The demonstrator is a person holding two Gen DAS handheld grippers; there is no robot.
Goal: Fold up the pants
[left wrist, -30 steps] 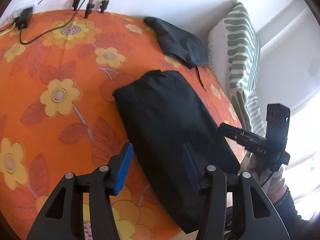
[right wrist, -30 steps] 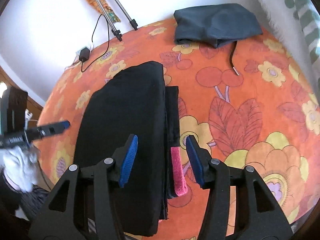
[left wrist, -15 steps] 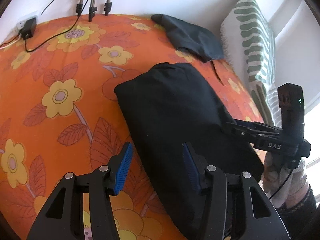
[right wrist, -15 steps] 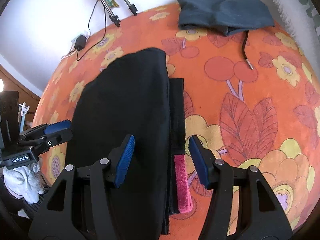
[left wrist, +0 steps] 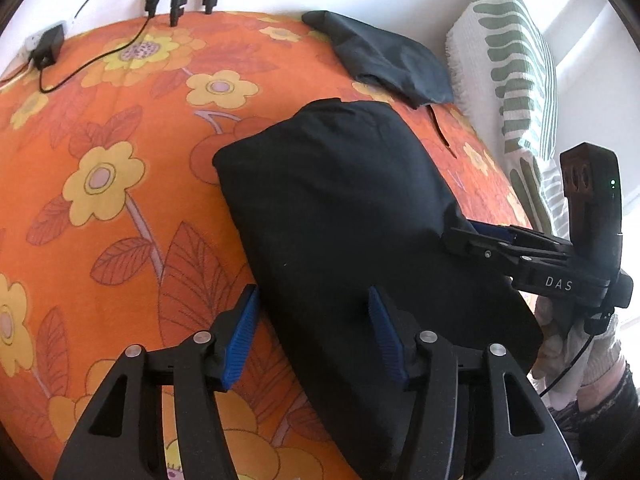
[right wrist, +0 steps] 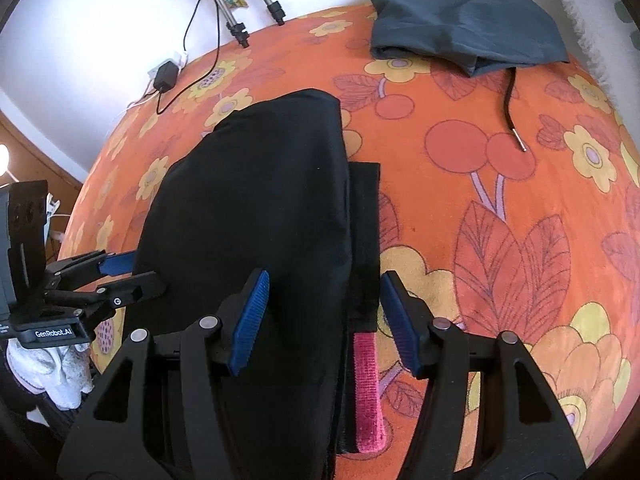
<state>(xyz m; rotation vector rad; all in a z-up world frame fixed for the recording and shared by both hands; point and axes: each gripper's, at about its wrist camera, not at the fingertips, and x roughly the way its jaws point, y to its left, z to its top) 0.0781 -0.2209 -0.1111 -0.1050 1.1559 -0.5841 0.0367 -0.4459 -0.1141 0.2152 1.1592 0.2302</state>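
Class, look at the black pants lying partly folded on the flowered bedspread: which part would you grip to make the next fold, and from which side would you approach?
Probably grip the black pants at the near end, one corner per gripper, coming from above at the bed's near edge. The bundle lies flat and long, running away from the grippers, so its near end can be lifted and carried over the far end.

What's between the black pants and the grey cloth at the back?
Only bare flowered bedcover separates the black pants from the grey cloth; the right wrist view shows it best.
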